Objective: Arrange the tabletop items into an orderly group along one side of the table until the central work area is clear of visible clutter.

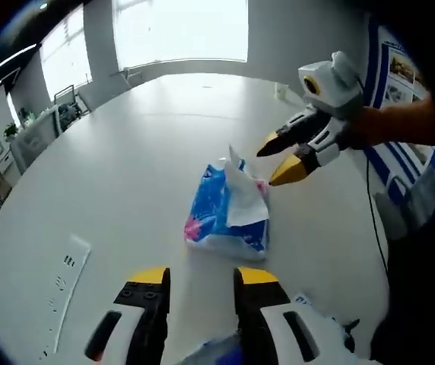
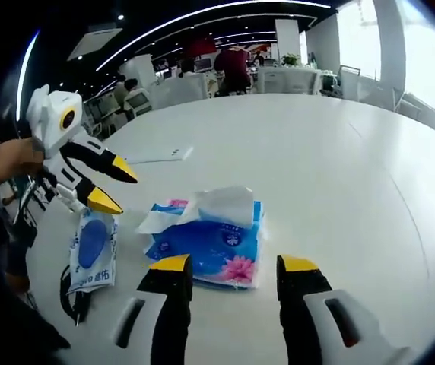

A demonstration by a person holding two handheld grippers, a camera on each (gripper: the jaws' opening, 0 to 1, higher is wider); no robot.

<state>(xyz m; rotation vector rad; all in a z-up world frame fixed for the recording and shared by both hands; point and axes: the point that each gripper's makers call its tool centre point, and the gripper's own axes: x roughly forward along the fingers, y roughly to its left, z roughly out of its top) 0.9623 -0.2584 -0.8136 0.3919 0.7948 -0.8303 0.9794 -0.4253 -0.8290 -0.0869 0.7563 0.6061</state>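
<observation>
Right gripper (image 2: 233, 266) had its jaws spread, empty, just short of the tissue pack (image 2: 206, 239), likely lined up to grab it. Left gripper (image 2: 111, 186) also spread, empty, hovering beside that pack above a blue-white pouch (image 2: 92, 255). Pack lay mid-table (image 2: 339, 175), a tissue sticking up, not yet moved aside.

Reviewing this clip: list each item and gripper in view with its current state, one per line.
tissue pack: lying flat on the table, a tissue pulled up from its slot, not gripped.
blue-and-white packet: lying flat near the table edge, under the left gripper's tips.
left gripper: open, empty.
right gripper: open, empty, just short of the tissue pack.
white table: mostly bare.
</observation>
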